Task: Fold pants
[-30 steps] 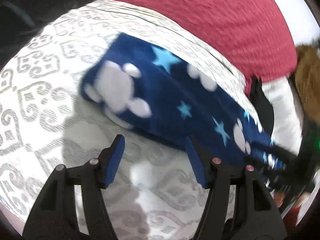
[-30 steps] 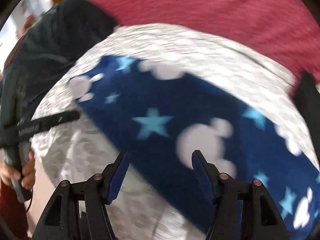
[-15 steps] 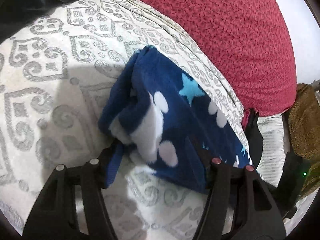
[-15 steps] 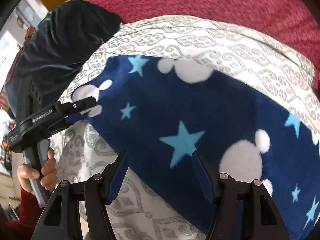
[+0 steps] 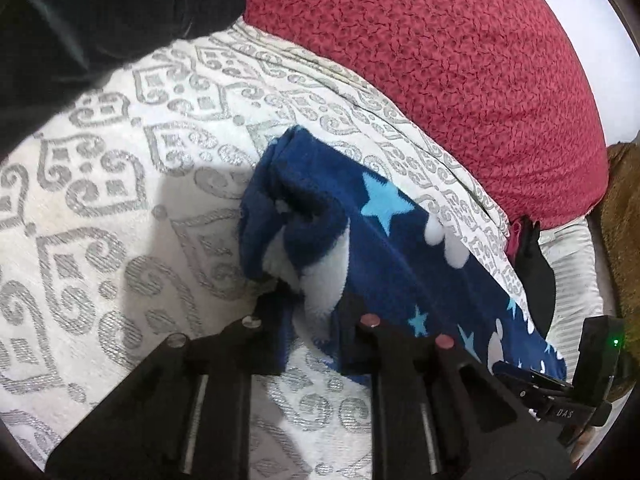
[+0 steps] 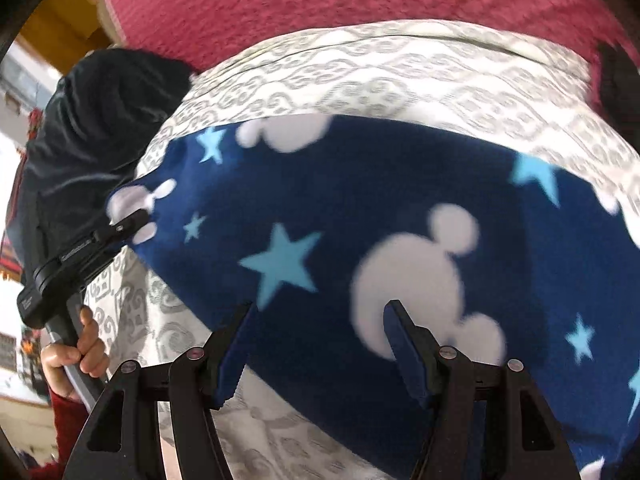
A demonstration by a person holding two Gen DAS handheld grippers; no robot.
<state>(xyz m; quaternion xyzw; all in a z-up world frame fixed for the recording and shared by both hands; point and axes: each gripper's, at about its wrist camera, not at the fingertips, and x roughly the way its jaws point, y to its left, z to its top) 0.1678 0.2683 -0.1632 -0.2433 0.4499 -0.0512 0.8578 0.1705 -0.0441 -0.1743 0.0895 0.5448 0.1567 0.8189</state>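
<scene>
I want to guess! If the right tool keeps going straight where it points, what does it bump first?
Probably the blue pants. The right tool is open, pointing down over them, with fleece right ahead.

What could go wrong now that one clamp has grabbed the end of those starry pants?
The left gripper, whose jaws have just been closing, pinches only a bunched end of the blue pants; the thick fleece might slip out when lifted. The right gripper is open over the fabric, so a one-sided pull could drag the pants crooked across the patterned cover.
</scene>
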